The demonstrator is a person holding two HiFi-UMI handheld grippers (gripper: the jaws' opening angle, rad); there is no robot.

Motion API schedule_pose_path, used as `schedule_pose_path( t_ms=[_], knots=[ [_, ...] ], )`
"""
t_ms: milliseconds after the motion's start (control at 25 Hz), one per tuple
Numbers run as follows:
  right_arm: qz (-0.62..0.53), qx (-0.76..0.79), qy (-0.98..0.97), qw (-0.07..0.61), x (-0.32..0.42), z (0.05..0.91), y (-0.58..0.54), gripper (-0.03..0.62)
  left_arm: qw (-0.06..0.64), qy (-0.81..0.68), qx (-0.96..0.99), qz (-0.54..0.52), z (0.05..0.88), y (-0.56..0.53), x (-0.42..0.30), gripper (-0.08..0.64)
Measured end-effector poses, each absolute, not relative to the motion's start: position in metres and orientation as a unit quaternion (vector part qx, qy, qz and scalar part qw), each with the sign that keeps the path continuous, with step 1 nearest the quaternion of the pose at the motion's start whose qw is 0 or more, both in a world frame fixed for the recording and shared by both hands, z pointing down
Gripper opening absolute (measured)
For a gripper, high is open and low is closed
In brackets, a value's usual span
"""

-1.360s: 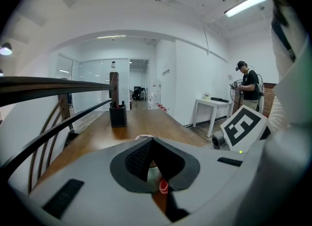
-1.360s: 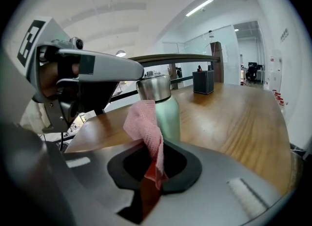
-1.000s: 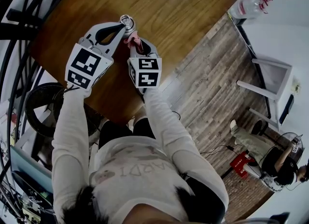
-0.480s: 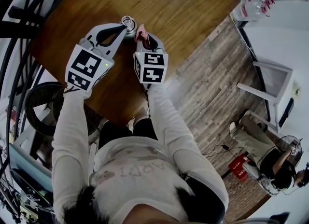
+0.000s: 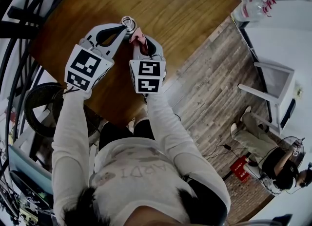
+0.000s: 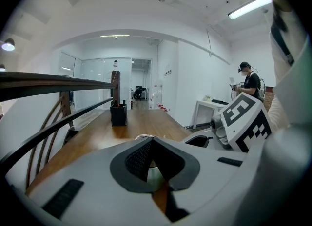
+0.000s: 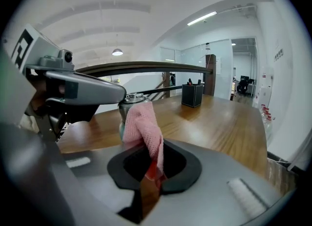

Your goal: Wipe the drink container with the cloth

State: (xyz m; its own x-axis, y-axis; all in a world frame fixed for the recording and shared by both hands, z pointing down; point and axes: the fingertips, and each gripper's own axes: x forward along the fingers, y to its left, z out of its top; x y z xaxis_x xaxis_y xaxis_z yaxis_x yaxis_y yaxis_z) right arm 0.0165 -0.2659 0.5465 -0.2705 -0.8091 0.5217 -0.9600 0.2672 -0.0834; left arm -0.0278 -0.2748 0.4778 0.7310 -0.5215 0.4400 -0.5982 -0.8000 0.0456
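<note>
While the left gripper clamps its dark ribbed pads on what looks like the neck of the rounded steel drink container, upright on the glossy wooden table, the right gripper pinches a pink waffle-knit cloth, whose bunched top lies against the container's near side.

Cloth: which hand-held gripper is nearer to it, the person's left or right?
Right. The right hand-held gripper has the pink cloth pinched between its jaws. The left hand-held gripper is beside it, shut on the container.
</note>
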Motion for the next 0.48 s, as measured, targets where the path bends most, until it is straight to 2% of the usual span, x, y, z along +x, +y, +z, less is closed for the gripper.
schedule_pose_path(
  t_ms=[480],
  knots=[
    [0.236, 0.526, -0.783, 0.232, -0.019, 0.585, -0.244, 0.037, 0.092, -0.298, 0.927, 0.207, 0.480, -0.273, -0.027, -0.006]
  ],
)
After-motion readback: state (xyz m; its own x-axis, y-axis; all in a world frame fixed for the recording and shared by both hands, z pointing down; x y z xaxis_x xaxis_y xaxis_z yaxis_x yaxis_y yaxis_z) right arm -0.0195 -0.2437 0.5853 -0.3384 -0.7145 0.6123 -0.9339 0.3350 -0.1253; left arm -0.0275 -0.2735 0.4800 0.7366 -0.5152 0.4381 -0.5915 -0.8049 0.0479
